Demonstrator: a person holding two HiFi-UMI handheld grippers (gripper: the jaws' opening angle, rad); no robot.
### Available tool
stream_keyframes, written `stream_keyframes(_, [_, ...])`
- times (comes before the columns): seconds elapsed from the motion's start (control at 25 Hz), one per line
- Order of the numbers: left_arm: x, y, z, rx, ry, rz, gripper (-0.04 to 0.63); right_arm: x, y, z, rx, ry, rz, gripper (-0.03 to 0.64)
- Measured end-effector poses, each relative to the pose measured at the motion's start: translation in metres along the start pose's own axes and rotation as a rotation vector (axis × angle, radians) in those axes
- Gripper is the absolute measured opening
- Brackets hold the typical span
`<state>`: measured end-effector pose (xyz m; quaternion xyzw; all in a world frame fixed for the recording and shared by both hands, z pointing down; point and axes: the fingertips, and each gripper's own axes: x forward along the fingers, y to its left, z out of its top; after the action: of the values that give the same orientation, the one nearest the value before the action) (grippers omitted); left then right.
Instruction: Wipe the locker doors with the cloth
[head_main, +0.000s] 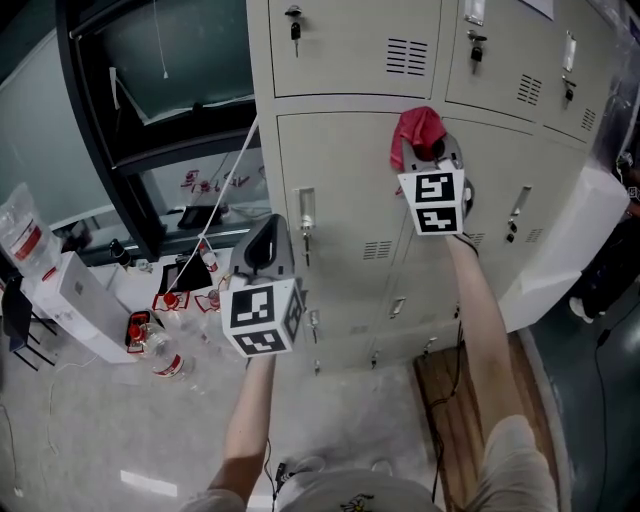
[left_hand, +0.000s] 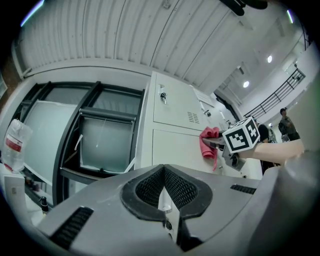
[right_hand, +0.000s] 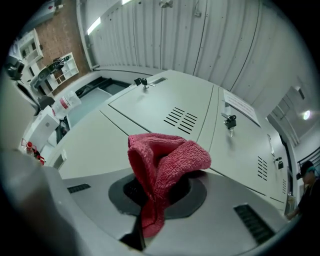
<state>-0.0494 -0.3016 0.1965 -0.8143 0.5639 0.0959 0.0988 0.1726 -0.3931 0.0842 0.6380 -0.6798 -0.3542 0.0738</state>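
Note:
A bank of beige lockers (head_main: 340, 190) fills the middle of the head view. My right gripper (head_main: 428, 145) is shut on a red cloth (head_main: 417, 126) and holds it up against the top edge of a middle-row locker door (head_main: 345, 175). In the right gripper view the cloth (right_hand: 165, 157) bunches out of the closed jaws, over the door (right_hand: 95, 135). My left gripper (head_main: 265, 232) hangs lower left, beside that door's latch (head_main: 306, 222), shut with nothing in it. The left gripper view shows the cloth (left_hand: 209, 142) and the right gripper's marker cube (left_hand: 241, 136).
A black-framed window (head_main: 150, 110) stands left of the lockers. Water bottles (head_main: 160, 350) and a white box (head_main: 85, 305) lie on the floor at the left. A white panel (head_main: 560, 245) leans at the right, above a wooden board (head_main: 470, 400). Keys (head_main: 294, 28) hang in upper locks.

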Motion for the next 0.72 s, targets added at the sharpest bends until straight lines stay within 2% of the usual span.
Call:
stream_keyframes(0.36, [-0.002,-0.001,-0.002,-0.005,0.001,0.001,0.015,-0.008,-0.037,-0.028,-0.022,0.071,-0.062,0.031])
stream_keyframes(0.64, [-0.008,0.007,0.002,0.005,-0.002,0.02,0.015,-0.009,-0.041,-0.031,-0.031,0.102,-0.068,0.031])
stream_keyframes(0.72, [-0.011,0.008,0.002,0.01,-0.002,0.025,0.015,-0.019,-0.031,-0.021,-0.025,0.087,-0.043,0.031])
